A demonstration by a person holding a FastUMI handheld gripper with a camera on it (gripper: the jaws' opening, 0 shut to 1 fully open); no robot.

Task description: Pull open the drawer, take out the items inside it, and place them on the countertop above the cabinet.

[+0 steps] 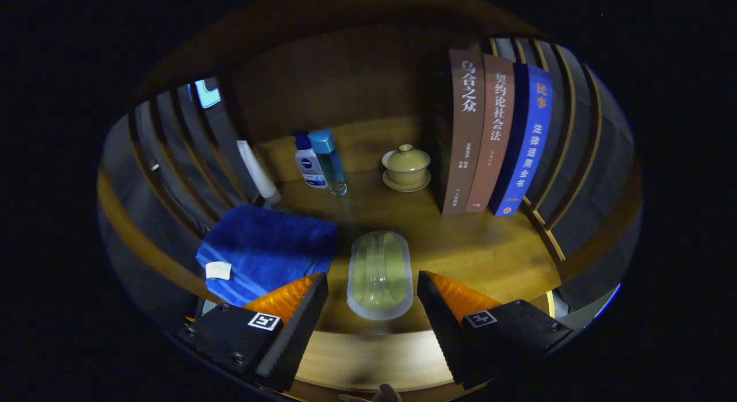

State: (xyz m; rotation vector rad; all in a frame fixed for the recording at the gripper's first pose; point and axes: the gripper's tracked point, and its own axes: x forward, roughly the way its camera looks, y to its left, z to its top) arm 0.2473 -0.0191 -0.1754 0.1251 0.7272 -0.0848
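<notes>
Two fingers of the gripper (pixel 372 301) stand wide apart, holding nothing; a folded blue towel (pixel 266 250) lies on the wooden countertop (pixel 483 249) by the left finger; behind it stand two bottles (pixel 318 160); an oval translucent dish (pixel 379 274) lies between the fingertips; beyond it sits a lidded teacup (pixel 406 167); three upright books (pixel 495 137) stand rightmost.

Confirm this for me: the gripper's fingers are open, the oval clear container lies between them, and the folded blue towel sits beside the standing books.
One detail is wrong. In the gripper view the folded blue towel lies on the other side from the standing books, next to the slatted wall and in front of the bottles. The rest holds: the gripper is open, and the oval clear container lies between its fingers, untouched.
</notes>
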